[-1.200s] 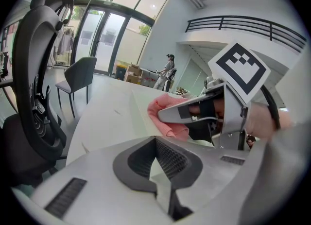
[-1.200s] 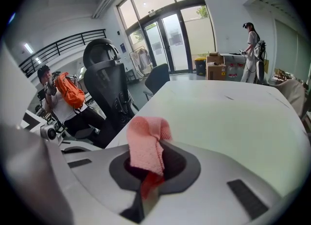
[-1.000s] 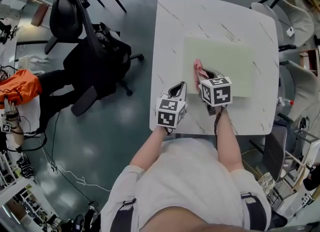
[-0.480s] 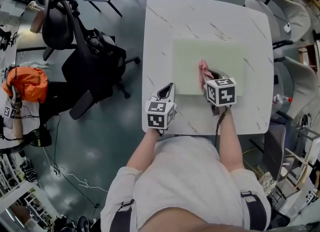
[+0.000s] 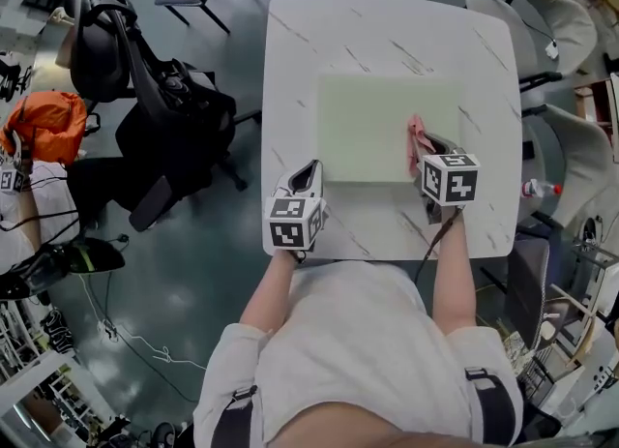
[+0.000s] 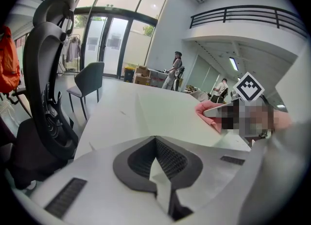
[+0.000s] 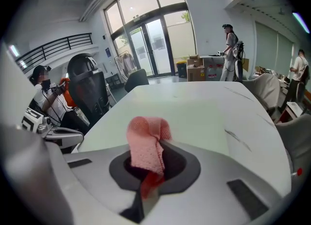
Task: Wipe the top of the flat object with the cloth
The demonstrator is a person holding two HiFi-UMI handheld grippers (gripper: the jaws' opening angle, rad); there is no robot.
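Firmly, the right gripper (image 7: 153, 166) has its jaws clamped on the pink cloth (image 7: 146, 141), over the right part of the pale green mat (image 5: 372, 127) on the white tabletop (image 5: 319, 40). The left gripper (image 6: 156, 160), jaws together and empty, sits just beside the mat's near-left corner.

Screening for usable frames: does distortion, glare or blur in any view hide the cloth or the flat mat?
Head view: sharp, evenly lit, edges bowed; pink cloth and green mat clear. Right gripper view: strong fisheye, dark corners, cloth crisp between the jaws. Left gripper view: same fisheye, bright windows, a mosaic patch beside the cloth.
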